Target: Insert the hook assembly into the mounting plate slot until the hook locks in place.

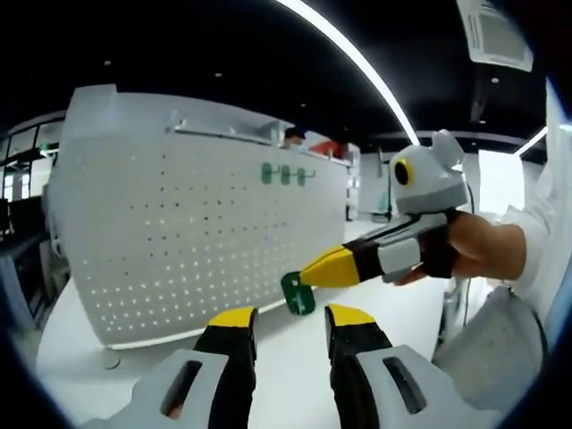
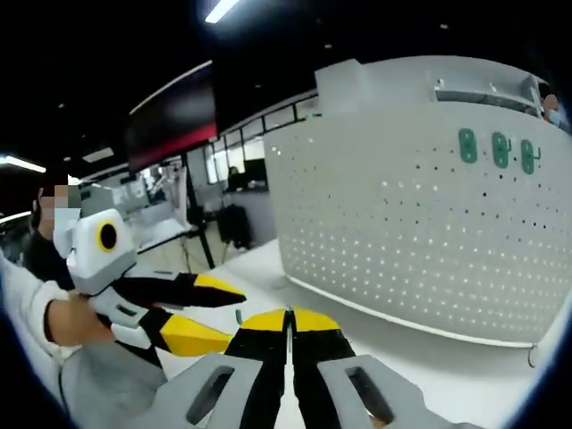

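The right gripper reaches in from the side of the left gripper view, its yellow tips pinched on a small green hook that hangs just above the white table. In the right gripper view its own jaws are pressed together with barely a seam between them; the hook itself is hidden there. That tight pinch looks meant to keep the little part from twisting on its way to the board.

The left gripper sits low with its jaws parted and nothing between them, apparently waiting to help. It shows in the right gripper view too, fingers spread.

Ahead stands the white perforated mounting plate, upright on the table. Three green hooks already sit in a row near its top. The carried hook is well short of the board, so insertion is judged not yet begun.
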The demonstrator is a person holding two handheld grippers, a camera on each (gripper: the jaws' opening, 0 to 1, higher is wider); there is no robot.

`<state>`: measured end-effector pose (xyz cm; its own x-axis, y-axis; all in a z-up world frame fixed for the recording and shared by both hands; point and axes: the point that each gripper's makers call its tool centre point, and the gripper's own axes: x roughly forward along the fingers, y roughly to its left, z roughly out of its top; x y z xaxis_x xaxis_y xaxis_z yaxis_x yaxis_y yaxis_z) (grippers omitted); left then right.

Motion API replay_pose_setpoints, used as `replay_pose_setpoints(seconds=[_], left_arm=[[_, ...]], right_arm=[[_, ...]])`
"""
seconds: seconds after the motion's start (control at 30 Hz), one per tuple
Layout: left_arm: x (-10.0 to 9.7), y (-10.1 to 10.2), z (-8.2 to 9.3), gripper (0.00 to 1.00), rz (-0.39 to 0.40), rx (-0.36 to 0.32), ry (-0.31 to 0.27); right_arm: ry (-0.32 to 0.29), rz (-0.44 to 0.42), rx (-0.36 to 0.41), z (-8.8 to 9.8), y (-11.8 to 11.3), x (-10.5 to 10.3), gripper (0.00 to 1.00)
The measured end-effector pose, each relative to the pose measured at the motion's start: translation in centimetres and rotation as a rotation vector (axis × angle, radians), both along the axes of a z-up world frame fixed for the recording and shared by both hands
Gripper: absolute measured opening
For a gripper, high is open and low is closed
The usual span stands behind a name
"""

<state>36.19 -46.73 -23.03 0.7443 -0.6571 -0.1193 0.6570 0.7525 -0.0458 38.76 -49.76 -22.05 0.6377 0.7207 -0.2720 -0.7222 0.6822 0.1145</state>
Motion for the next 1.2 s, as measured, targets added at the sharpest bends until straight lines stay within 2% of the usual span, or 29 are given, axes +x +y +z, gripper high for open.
replay_pose_setpoints(seconds=[0.2, 0.47, 1.2], left_arm=[[0.3, 0.0, 0.5, 0.28, 0.013, -0.019, -0.001], [0.4, 0.0, 1.4, 0.17, 0.034, -0.034, -0.027], [0.6, -0.7, 1.9, 0.08, 0.04, -0.018, -0.063]], right_arm=[[-0.003, 0.012, 0.033, 0.8, 0.4, -0.3, 0.0], [-0.006, 0.022, 0.053, 1.4, 0.6, -0.6, 0.0], [0.002, 0.052, 0.083, 2.1, 1.5, -1.1, 0.0]])
